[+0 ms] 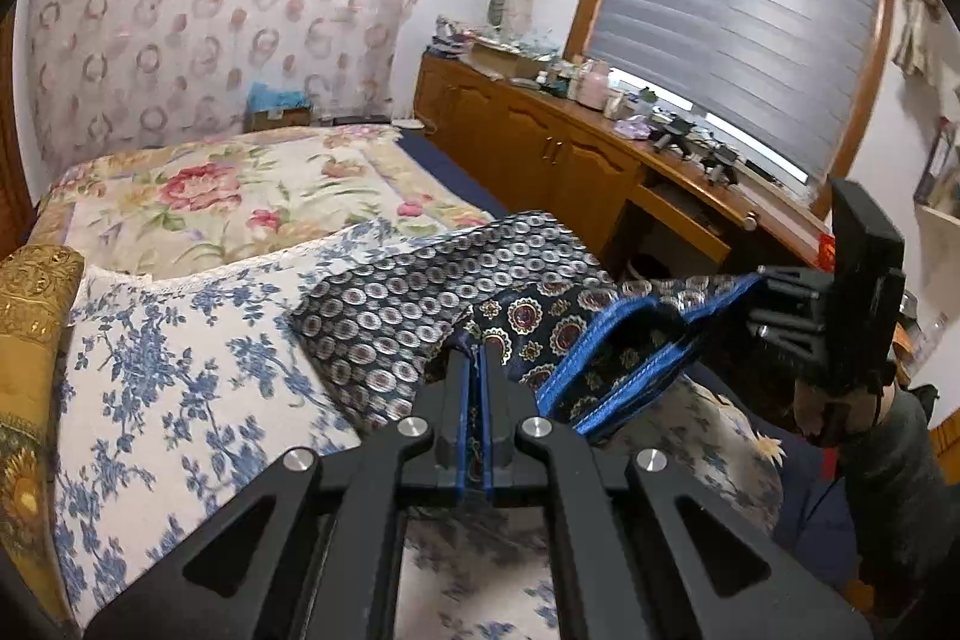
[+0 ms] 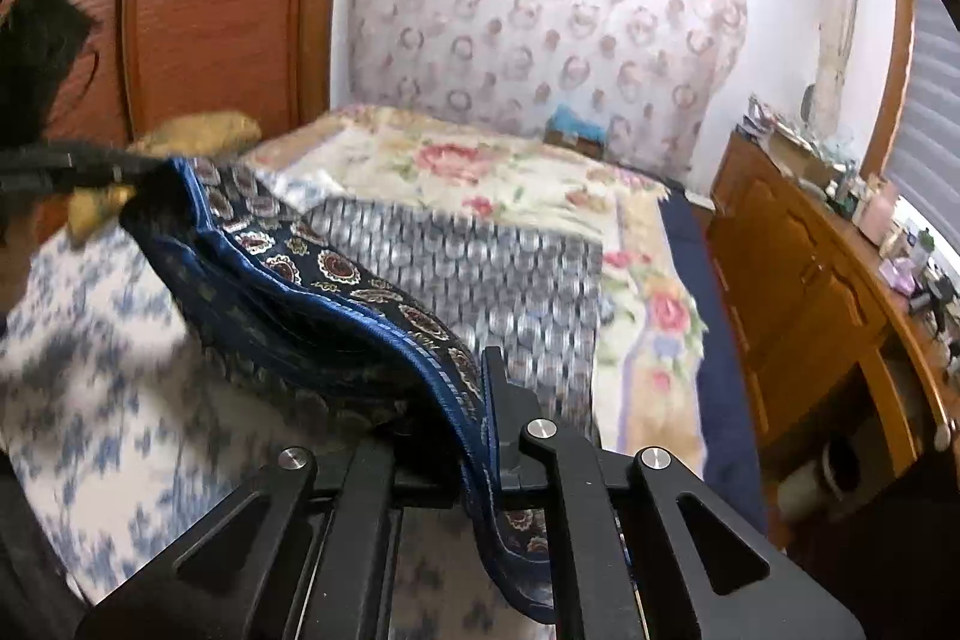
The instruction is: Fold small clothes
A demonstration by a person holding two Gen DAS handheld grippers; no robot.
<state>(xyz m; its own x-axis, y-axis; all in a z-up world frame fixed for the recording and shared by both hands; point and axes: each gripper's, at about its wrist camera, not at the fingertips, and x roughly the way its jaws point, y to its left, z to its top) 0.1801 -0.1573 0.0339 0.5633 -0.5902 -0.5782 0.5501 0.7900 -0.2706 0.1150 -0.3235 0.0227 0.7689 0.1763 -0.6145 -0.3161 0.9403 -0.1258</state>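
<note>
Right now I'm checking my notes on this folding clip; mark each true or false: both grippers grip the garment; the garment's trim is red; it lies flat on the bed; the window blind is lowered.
1. Both the left gripper and the right gripper are shut on the dark patterned garment with blue trim. True.
2. Its trim is red. False: blue.
3. It lies flat on the floral-covered bed. False: one end is held up between the grippers.
4. The grey window blind is lowered. True.
</note>
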